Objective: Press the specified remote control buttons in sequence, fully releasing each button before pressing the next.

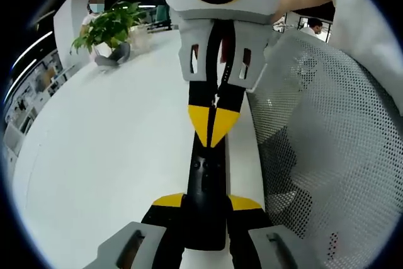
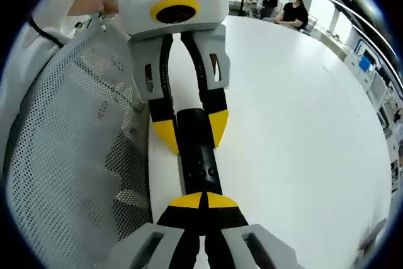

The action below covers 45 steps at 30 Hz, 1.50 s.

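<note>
Holding the black remote over my white table, the left gripper clamped it; my right gripper touched it, tips together. Potted plant stood far back, mesh chair alongside.

- The remote control looks like matt black plastic.
- The table has a smooth white top with a faint sheen.
- The chair back is grey perforated mesh cloth.
- Both grippers' shells look like smooth pale plastic.
</note>
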### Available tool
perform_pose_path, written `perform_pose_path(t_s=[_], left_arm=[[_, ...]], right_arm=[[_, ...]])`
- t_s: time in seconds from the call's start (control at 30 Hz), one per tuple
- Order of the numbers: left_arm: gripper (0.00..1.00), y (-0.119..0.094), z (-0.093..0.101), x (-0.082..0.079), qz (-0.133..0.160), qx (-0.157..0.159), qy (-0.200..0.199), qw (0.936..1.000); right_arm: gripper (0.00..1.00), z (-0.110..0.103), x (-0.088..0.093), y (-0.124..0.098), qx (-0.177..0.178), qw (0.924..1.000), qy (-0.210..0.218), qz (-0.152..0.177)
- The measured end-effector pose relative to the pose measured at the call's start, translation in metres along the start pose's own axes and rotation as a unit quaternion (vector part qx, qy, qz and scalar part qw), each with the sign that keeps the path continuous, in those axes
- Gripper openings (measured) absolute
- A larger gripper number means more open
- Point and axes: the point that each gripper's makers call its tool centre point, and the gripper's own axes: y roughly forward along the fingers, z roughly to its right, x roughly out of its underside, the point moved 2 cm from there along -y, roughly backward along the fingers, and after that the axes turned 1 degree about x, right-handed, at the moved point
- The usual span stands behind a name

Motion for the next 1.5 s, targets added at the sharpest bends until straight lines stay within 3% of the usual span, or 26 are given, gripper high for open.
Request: perform_pose_path(t_s=[0.07,0.2,0.23,0.27,0.33,0.4,0.5,0.7,0.97,1.27,1.4,1.47,1.5], left_arm=[[0.24,0.0,0.0,0.0,0.002,0.001,0.003,1.0],[0.24,0.0,0.0,0.0,0.006,0.002,0.003,1.0],[0.24,0.0,-0.001,0.001,0.006,0.001,0.001,1.0],[0.24,0.0,-0.001,0.001,0.005,0.001,0.001,1.0],[0.24,0.0,-0.001,0.001,0.005,0.0,-0.001,1.0],[0.24,0.0,-0.001,0.001,0.005,0.0,-0.001,1.0],[0.24,0.0,-0.001,0.001,0.006,0.0,0.0,1.0],[0.25,0.0,-0.001,0.002,0.015,-0.001,-0.003,0.9999],[0.25,-0.001,-0.001,0.002,0.018,-0.002,-0.002,0.9998],[0.25,-0.001,-0.001,0.001,0.025,-0.005,-0.008,0.9997],[0.25,-0.001,0.0,0.001,0.026,-0.006,-0.006,0.9996],[0.25,-0.001,0.0,0.001,0.03,-0.004,-0.005,0.9995],[0.25,-0.001,0.0,0.001,0.031,-0.004,-0.005,0.9995]], right_arm=[[0.0,0.001,0.001,0.0,-0.003,0.9999,0.01,0.008],[0.0,0.001,0.004,-0.003,-0.011,0.9924,0.065,0.104],[0.0,0.001,0.005,-0.003,-0.008,0.9905,0.077,0.114],[0.0,0.001,0.006,-0.003,0.001,0.99,0.085,0.112],[0.0,0.001,0.004,-0.002,0.013,0.9948,0.046,0.089],[0.0,-0.001,0.001,-0.001,0.018,0.9966,0.038,0.07],[0.0,0.0,0.002,-0.001,0.019,0.9971,0.03,0.068],[0.0,0.002,0.003,-0.003,0.004,0.9957,0.04,0.083],[0.0,0.0,0.01,-0.007,-0.003,0.9979,0.036,0.053],[0.0,0.001,0.009,-0.006,-0.003,0.9969,0.074,0.026],[0.0,0.0,0.008,-0.004,0.004,0.9979,0.064,0.004],[0.0,-0.001,0.01,-0.005,0.008,0.9982,0.057,0.014],[0.0,0.0,0.01,-0.005,0.01,0.9951,0.09,0.039]])
